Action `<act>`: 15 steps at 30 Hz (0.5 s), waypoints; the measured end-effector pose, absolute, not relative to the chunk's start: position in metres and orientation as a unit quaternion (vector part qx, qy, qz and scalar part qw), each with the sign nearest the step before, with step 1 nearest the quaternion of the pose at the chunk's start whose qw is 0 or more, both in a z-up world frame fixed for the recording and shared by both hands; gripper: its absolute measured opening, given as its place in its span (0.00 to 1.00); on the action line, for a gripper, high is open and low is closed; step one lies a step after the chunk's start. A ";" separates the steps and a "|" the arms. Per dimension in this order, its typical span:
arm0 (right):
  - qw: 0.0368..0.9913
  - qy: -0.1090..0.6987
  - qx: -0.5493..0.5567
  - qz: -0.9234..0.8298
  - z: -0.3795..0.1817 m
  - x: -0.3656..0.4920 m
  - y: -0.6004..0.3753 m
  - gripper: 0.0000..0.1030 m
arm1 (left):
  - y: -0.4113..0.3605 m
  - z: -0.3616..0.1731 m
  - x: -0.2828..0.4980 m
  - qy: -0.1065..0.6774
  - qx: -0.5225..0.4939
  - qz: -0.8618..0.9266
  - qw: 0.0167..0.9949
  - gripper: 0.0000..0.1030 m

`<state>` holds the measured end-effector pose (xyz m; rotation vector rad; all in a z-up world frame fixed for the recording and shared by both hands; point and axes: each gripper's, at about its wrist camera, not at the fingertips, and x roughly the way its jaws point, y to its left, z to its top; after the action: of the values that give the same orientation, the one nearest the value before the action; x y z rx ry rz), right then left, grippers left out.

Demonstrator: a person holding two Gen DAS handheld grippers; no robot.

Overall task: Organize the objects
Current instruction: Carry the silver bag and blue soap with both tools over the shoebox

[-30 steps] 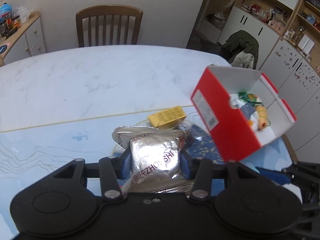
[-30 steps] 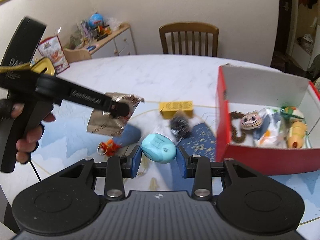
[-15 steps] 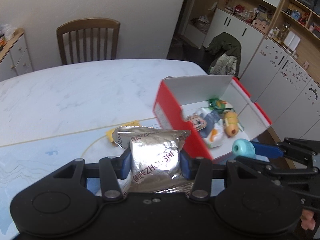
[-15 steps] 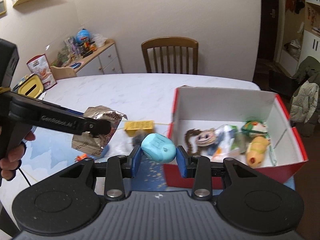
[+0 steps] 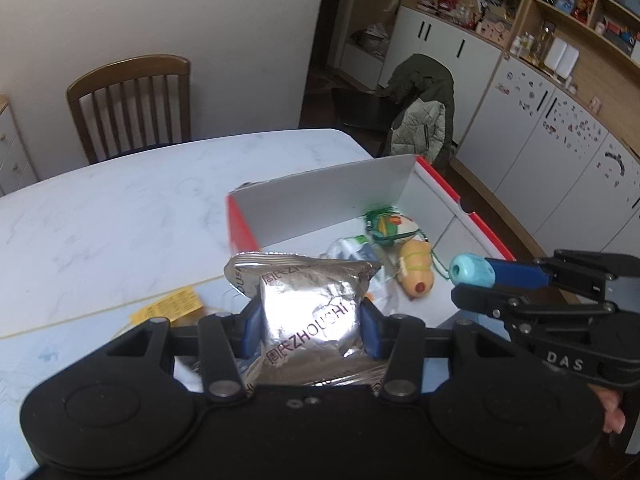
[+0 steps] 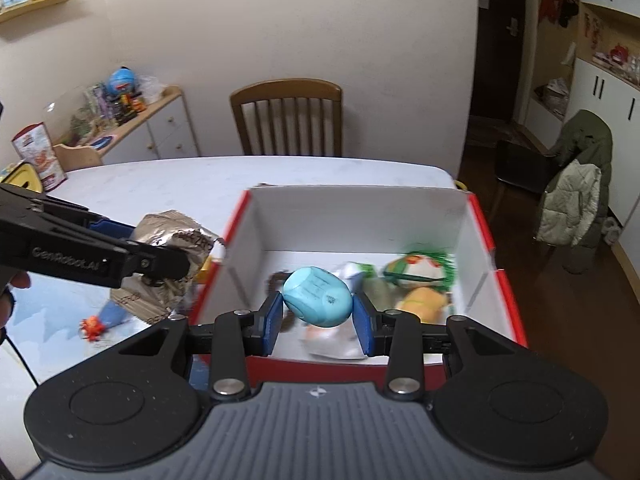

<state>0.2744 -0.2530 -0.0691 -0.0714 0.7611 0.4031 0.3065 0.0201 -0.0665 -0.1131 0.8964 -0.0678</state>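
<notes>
Left gripper (image 5: 310,326): closed on the silver foil snack packet (image 5: 310,312), its blue pads pinching the packet across its middle, the crimped top edge sticking out ahead of the fingers.
Right gripper (image 6: 318,318): closed on a light blue egg-shaped plastic toy (image 6: 318,297), held by its two sides, hanging over the near part of the red cardboard box (image 6: 486,236).
Box, seen from the left gripper: ahead and to the right, its white inner wall just beyond the packet's top edge.
Box contents: a plush with green fringe (image 6: 420,270), an orange-yellow soft toy (image 6: 420,302) and a white wrapper lie ahead of the right gripper's fingers; more is blurred.
Still out on the table (image 5: 120,216): a yellow carton (image 5: 168,307) ahead-left of the left gripper; a small orange toy (image 6: 91,328) low left of the right gripper.
Packet handling: probably light, air-filled and crinkly; foil is slick and the contents likely crush, so a gentle mid-body pinch suits it.
Egg handling: likely rigid, light, smooth and rounded, prone to squirt out; best gripped across its widest part, as now.
Next move, as a judgement: release the egg low over a free patch of box floor, then bring the packet in over the near wall.
</notes>
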 end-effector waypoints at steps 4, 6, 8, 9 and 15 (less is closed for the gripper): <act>0.908 0.375 -0.042 0.184 -0.078 0.291 -0.271 0.36 | 0.003 -0.073 0.327 0.440 -0.040 -0.037 0.896 0.45; 0.906 0.380 -0.045 0.180 -0.083 0.300 -0.279 0.36 | -0.005 -0.075 0.337 0.442 -0.031 -0.038 0.896 0.45; 0.905 0.385 -0.052 0.176 -0.089 0.308 -0.285 0.36 | -0.011 -0.079 0.348 0.445 -0.026 -0.037 0.894 0.45; 0.903 0.387 -0.055 0.175 -0.092 0.312 -0.287 0.36 | -0.014 -0.081 0.354 0.447 -0.023 -0.035 0.894 0.45; 0.893 0.408 -0.071 0.174 -0.113 0.334 -0.294 0.36 | -0.024 -0.097 0.386 0.459 -0.006 -0.020 0.888 0.45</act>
<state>0.3336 -0.2938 -0.1127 -0.1470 0.8468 0.3617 0.3860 -0.0241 -0.0966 -0.0123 0.9546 -0.0425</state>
